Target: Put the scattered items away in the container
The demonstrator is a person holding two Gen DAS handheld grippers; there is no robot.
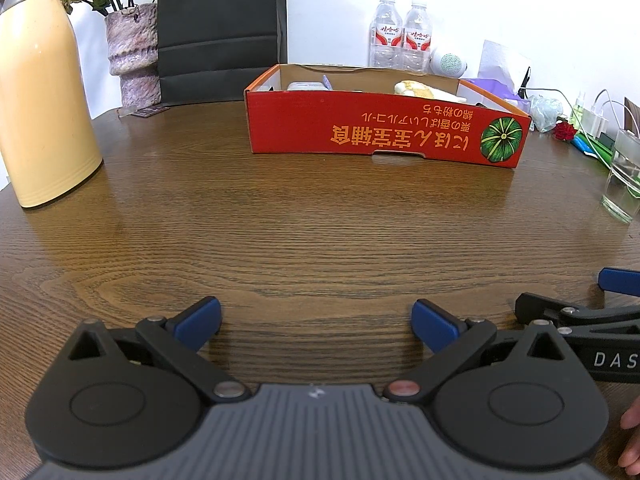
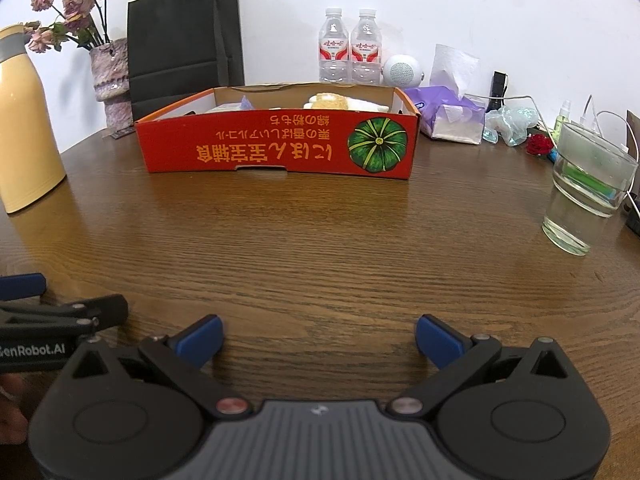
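Left wrist view:
Tongs, left: left tongs [image 1: 316, 322] sit at the bottom centre of the frame, blue pads spread wide, nothing between them, only bare wood grain under the gap.
Tongs, right: right tongs [image 1: 576, 300] poke in at the lower right edge; only one blue tip and a black link show, so I cannot tell their spread from here.
Container: red cardboard box [image 1: 384, 128] stands in the upper middle of the frame, well apart from the pads, open on top, a pumpkin picture on its near wall.
Contents: a pale plush item [image 1: 416, 89] and a white flat item [image 1: 306, 86] show above the box wall.
Surface: dark wooden surface [image 1: 280, 232] fills the middle of the frame.
Left side: yellow thermos jug [image 1: 40, 100] at the left edge; a vase [image 1: 134, 54] of dried flowers and a black paper bag [image 1: 220, 28] behind it.
Back: two water bottles [image 1: 400, 36] behind the box.
Right edge: glass of water [image 1: 624, 176].

Right wrist view:
Tongs, right: right tongs [image 2: 319, 340] at the bottom centre, pads set wide, gripping nothing.
Tongs, left: left tongs [image 2: 52, 300] enter at the lower left edge, partly cut off.
Container: the box [image 2: 276, 146] sits in the upper centre, items inside it.
Right of box: purple tissue pack [image 2: 448, 116], touching or just beside the box corner; I cannot tell which.
Far right: the glass [image 2: 584, 192], near the frame edge.
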